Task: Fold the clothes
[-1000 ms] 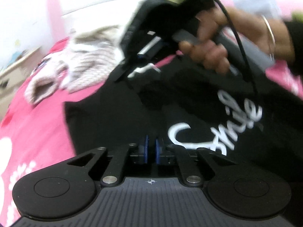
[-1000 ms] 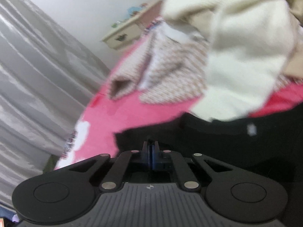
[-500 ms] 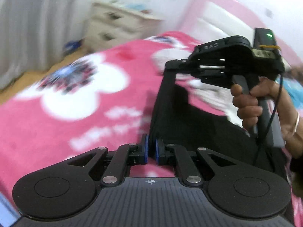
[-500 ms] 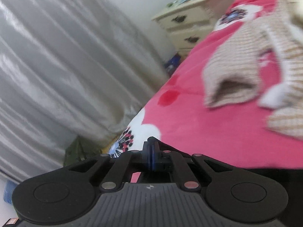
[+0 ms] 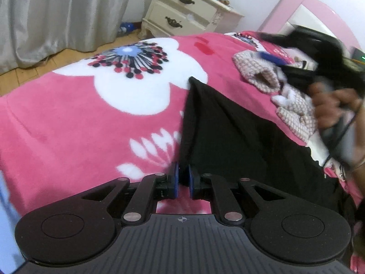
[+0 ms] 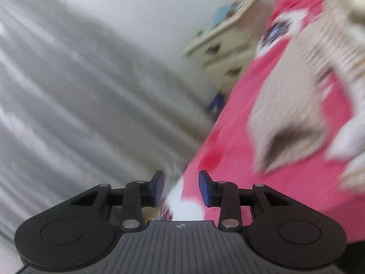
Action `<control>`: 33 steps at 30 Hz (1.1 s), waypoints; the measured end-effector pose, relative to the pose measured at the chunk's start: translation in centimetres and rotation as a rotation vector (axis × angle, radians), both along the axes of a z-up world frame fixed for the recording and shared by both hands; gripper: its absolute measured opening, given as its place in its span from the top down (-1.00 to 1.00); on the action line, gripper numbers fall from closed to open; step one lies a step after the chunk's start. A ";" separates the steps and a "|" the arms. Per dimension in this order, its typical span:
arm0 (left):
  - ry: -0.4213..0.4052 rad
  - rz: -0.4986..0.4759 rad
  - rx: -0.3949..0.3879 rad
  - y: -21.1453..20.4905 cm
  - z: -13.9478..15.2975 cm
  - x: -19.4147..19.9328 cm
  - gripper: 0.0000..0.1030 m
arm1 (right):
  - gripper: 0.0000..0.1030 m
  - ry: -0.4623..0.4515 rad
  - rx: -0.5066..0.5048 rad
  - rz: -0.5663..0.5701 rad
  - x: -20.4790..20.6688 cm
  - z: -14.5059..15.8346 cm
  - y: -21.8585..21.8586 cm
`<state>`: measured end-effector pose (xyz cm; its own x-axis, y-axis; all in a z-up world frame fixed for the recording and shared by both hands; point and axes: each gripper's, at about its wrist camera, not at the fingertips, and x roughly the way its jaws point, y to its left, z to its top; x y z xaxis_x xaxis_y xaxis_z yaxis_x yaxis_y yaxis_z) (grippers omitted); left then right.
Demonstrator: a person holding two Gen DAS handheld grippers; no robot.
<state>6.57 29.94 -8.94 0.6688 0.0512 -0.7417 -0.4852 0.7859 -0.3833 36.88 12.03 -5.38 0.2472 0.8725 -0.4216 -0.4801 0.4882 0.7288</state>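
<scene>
Black garment (image 5: 228, 123) spread flat on pink blanket (image 5: 68, 118), checked knit (image 5: 257, 77) beyond.

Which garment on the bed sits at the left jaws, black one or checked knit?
The black garment: its edge runs down between the left gripper jaws. The checked knit lies farther back, near the headboard.

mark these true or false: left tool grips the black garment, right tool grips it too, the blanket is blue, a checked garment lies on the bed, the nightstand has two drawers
1. The left tool pinches the black garment. True.
2. The right tool grips it too. False: its jaws have just been opening, with nothing between them.
3. The blanket is blue. False: pink with white flowers.
4. A checked garment lies on the bed. True.
5. The nightstand shows two drawers. True.
</scene>
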 end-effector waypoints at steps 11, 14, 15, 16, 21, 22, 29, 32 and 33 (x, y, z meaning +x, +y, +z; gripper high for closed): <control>-0.043 -0.170 0.153 -3.4 2.7 -0.4 0.79 | 0.56 -0.060 -0.411 0.433 -5.7 -3.7 3.8; 0.058 -0.230 0.185 -4.9 0.5 1.8 0.72 | 0.70 -0.008 -0.423 0.369 -5.9 -6.8 6.0; 0.084 -0.200 0.171 -4.6 -0.2 2.1 0.72 | 0.71 0.002 -0.392 0.309 -5.6 -7.0 5.7; 0.101 -0.167 0.148 -4.2 -0.7 2.2 0.71 | 0.71 0.013 -0.351 0.246 -5.4 -7.0 5.1; 0.093 -0.130 0.135 -3.6 0.2 1.3 0.66 | 0.61 -0.094 -0.206 0.094 -4.2 -1.4 -1.3; 0.093 -0.133 0.150 -3.6 0.5 1.2 0.59 | 0.61 -0.120 -0.200 0.092 -4.2 0.1 -3.0; -0.008 -0.168 0.201 -5.5 4.3 1.4 0.32 | 0.61 -0.317 -0.263 0.028 -9.6 11.0 -19.3; -0.036 -0.247 0.236 -7.9 5.0 3.2 0.22 | 0.61 -0.381 -0.338 -0.069 -12.1 14.6 -25.8; -0.046 -0.281 0.240 -8.9 5.1 3.8 0.18 | 0.61 -0.402 -0.375 -0.104 -13.2 15.2 -27.6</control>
